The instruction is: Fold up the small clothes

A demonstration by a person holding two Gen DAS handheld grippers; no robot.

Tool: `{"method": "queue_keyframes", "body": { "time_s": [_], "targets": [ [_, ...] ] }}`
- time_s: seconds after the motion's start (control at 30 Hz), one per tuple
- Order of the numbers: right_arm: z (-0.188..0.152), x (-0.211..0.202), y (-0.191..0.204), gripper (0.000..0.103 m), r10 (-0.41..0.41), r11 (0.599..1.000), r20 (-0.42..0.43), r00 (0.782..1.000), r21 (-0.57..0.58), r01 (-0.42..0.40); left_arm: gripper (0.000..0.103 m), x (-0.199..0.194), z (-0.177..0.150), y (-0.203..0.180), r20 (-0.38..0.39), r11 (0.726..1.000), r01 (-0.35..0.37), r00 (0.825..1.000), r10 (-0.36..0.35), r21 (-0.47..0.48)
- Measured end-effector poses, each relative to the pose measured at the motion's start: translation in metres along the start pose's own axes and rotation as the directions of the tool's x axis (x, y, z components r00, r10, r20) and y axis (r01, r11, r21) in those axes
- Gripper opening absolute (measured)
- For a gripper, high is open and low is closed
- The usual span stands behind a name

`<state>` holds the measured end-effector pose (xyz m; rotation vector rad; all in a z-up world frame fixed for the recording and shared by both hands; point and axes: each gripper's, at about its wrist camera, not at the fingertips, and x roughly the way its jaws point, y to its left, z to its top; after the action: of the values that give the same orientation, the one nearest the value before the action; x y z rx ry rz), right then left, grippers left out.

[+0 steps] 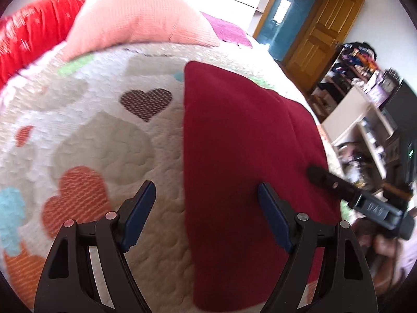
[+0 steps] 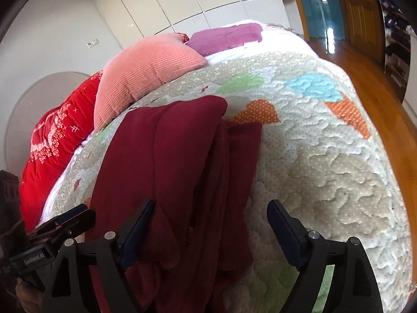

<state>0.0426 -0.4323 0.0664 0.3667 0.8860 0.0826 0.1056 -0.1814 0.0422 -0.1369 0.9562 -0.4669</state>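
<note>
A dark red garment [image 1: 242, 161] lies folded into a long strip on the heart-patterned quilt [image 1: 99, 135]. My left gripper [image 1: 207, 195] is open and empty, just above the garment's left edge. My right gripper shows in the left wrist view [image 1: 346, 190] at the garment's right side. In the right wrist view the garment [image 2: 177, 161] shows several stacked folds, and my right gripper [image 2: 209, 214] is open over its near end, empty. My left gripper also shows there [image 2: 62, 221] at the lower left.
A pink knit pillow [image 1: 135, 18], a red quilted blanket [image 1: 34, 31] and a purple towel [image 2: 229, 37] lie at the head of the bed. Cluttered shelves [image 1: 365, 91] and a wooden door [image 1: 325, 34] stand to the right. Wooden floor [image 2: 365, 73] lies beyond the bed edge.
</note>
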Motion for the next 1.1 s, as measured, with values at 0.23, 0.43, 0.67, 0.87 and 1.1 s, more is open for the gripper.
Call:
{"method": "queue_keyframes", "body": {
  "time_s": [0.23, 0.43, 0.67, 0.87, 1.1],
  "targets": [
    [0.002, 0.025, -0.004, 0.085, 0.112, 0.994, -0.008, 0.994, 0.008, -0.112, 0.084, 0.025, 0.008, 0.0, -0.02, 0.993, 0.117, 0.993, -0.117, -0.034],
    [0.004, 0.019, 0.009, 0.05, 0.121, 0.992, 0.007, 0.993, -0.022, -0.121, 0.068, 0.026, 0.006, -0.007, -0.044, 0.985, 0.173, 0.984, -0.173, -0.001],
    [-0.013, -0.044, 0.051, 0.045, 0.2, 0.977, 0.016, 0.98, -0.079, -0.199, 0.056, -0.055, -0.022, -0.004, -0.039, 0.983, 0.184, 0.982, -0.184, 0.004],
    [-0.084, -0.081, 0.075, 0.047, 0.235, 0.972, -0.021, 0.972, -0.016, -0.235, 0.056, -0.101, -0.085, 0.009, -0.093, 0.989, 0.144, 0.985, -0.145, -0.018],
    [-0.111, -0.085, 0.071, 0.06, 0.114, 0.993, -0.084, 0.99, -0.011, -0.115, 0.06, -0.103, -0.11, 0.001, -0.092, 0.999, 0.031, 0.995, -0.027, 0.039]
  ]
}}
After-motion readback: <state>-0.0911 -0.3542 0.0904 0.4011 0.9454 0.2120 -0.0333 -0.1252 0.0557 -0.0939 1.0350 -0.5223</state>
